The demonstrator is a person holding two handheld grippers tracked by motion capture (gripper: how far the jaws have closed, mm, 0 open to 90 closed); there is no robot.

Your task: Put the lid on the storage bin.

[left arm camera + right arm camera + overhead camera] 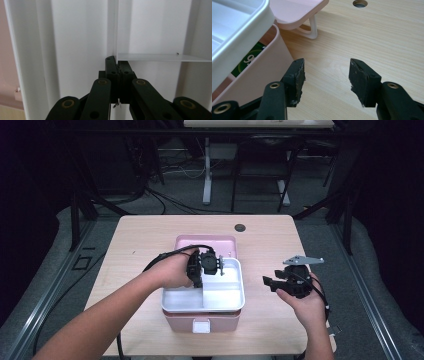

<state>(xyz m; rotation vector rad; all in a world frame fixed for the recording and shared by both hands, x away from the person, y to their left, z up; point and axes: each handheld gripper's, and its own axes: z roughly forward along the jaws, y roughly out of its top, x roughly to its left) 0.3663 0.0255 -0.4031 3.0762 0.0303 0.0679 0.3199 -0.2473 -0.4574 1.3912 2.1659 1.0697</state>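
A white divided tray [241,285] rests on top of an open pink box [202,322], whose lid [205,241] lies back behind it. My left gripper [220,268] reaches into the tray from the left. In the left gripper view this gripper [117,65] is shut on the tray's thin upright divider [113,30], where a cross wall [162,57] meets it. My right gripper [267,282] hovers over the bare table to the right of the box, and in its own view the right gripper [327,72] stands open with nothing between the jaws.
In the right gripper view the tray [237,25] sits above the box wall [262,72], and a green printed item [249,61] shows in the gap. The lid's handle [312,30] touches the table. A cable hole [240,227] lies at the table's far side.
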